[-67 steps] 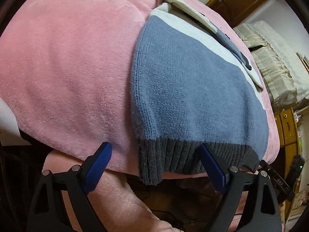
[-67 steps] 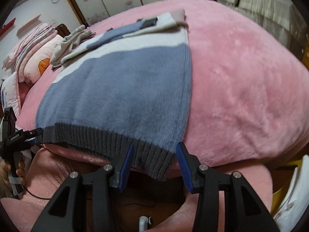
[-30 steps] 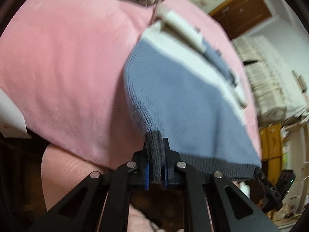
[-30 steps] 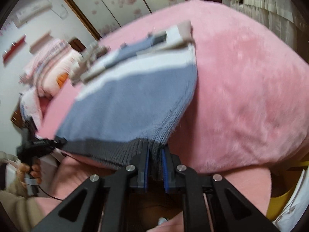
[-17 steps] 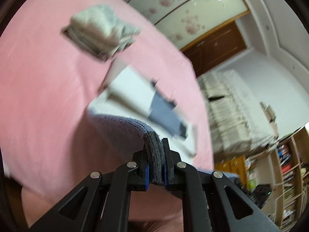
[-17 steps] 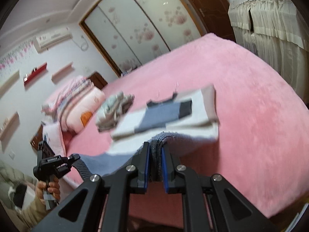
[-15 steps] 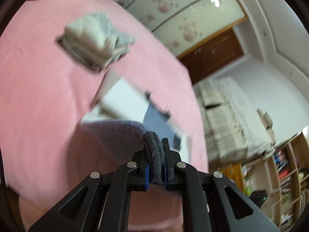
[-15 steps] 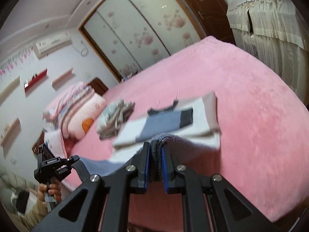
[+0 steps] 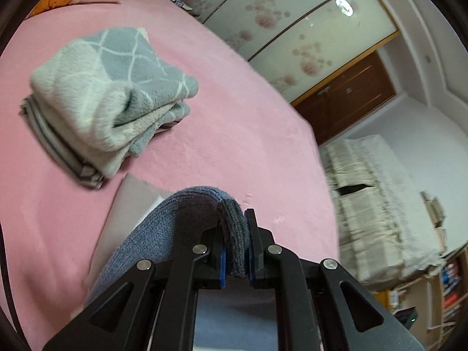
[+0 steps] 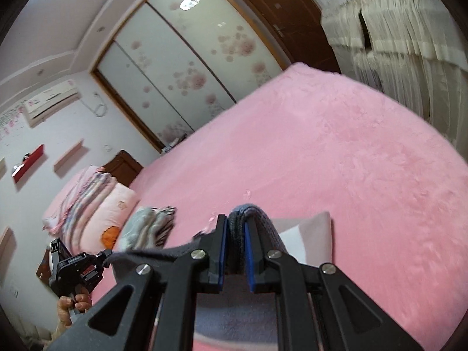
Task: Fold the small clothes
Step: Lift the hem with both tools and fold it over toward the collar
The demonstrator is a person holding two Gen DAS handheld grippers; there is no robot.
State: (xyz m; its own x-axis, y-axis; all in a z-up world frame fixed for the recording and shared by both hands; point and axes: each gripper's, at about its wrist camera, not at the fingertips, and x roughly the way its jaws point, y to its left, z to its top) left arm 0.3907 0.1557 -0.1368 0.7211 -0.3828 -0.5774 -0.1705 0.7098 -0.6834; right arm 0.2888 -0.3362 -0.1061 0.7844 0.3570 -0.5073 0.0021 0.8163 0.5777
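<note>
A small blue knit sweater (image 9: 175, 213) with a dark grey ribbed hem lies on the pink bed (image 9: 234, 134). My left gripper (image 9: 235, 259) is shut on the hem's left corner and holds it above the sweater's pale top part (image 9: 131, 201). My right gripper (image 10: 235, 253) is shut on the hem's right corner (image 10: 248, 216), over the pale top part (image 10: 304, 234). The hem stretches between both grippers. The left gripper also shows in the right wrist view (image 10: 79, 266). The sweater's lower body is hidden under the grippers.
A folded stack of grey-and-white fleece clothes (image 9: 99, 99) lies on the bed, left of the sweater, also in the right wrist view (image 10: 146, 228). Pillows and folded quilts (image 10: 90, 204) are at the bed head. Wardrobe doors (image 10: 187, 67) and curtains (image 10: 395, 35) stand beyond.
Both grippers closed on the hem corners, lifted them and carried them forward over the sweater toward its collar end. The sweater body now lies doubled under the grippers.
</note>
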